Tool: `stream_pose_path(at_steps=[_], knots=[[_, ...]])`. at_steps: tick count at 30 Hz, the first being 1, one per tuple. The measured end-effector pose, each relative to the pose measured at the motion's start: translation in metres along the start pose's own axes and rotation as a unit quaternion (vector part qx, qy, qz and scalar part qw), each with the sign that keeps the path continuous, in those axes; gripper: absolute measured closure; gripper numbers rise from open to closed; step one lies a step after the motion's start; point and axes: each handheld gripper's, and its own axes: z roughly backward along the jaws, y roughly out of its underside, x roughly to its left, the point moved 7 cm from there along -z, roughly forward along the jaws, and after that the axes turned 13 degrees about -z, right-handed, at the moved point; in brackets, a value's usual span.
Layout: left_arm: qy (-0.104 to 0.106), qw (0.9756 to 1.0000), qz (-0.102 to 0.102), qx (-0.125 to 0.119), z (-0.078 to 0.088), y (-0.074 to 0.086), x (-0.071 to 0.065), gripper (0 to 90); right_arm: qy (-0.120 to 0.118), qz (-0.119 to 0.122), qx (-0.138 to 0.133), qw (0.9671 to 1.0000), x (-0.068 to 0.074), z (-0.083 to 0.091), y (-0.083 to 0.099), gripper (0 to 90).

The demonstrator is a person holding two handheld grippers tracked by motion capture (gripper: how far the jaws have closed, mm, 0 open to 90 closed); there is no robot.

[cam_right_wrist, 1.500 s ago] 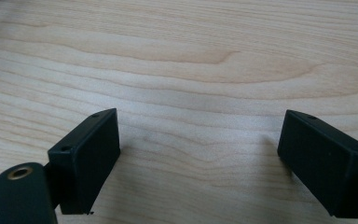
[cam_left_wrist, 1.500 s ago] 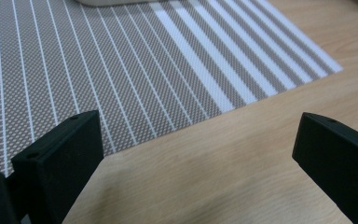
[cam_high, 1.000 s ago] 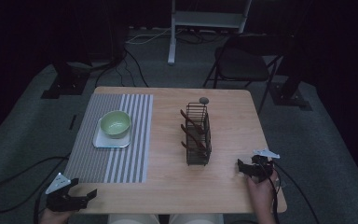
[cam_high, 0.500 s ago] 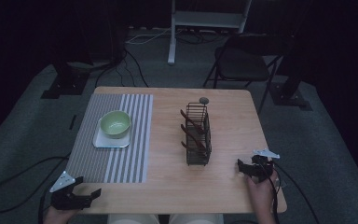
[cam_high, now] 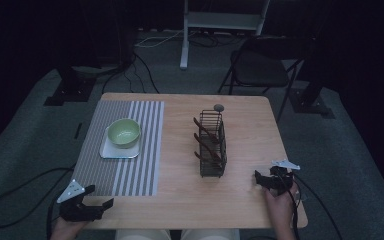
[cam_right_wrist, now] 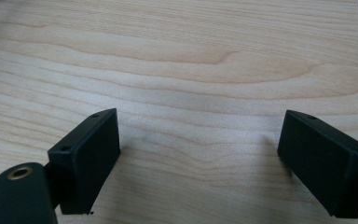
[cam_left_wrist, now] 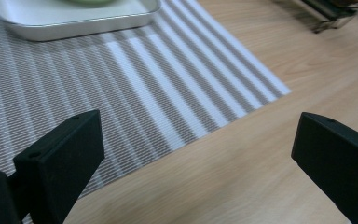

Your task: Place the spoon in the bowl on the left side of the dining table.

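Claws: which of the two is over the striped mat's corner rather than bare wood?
The left claw, open above the striped mat near its corner; the right claw, also open, has bare table beneath.

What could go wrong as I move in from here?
The bowl sits loose on a shallow tray, so a nudge from the open left hand-held gripper may slide both. The wire rack looks tall and narrow; the open right hand-held gripper could tip it.
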Motion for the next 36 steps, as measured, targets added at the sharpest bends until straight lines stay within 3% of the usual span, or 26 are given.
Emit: stream_pose_path(at_steps=[20, 21, 36], knots=[[0.032, 0.9992, -0.022, -0.014, -0.013, -0.033, -0.015, 2.4, 0.0, 0.0, 0.0, 1.0, 0.0, 0.0, 0.0, 12.1], [0.035, 0.9988, -0.032, -0.011, -0.019, -0.04, -0.02, 2.5, 0.0, 0.0, 0.0, 1.0, 0.0, 0.0, 0.0, 12.1], [0.069, 0.9952, -0.066, -0.023, -0.045, -0.082, -0.045, 2.5, 0.0, 0.0, 0.0, 1.0, 0.0, 0.0, 0.0, 12.1]])
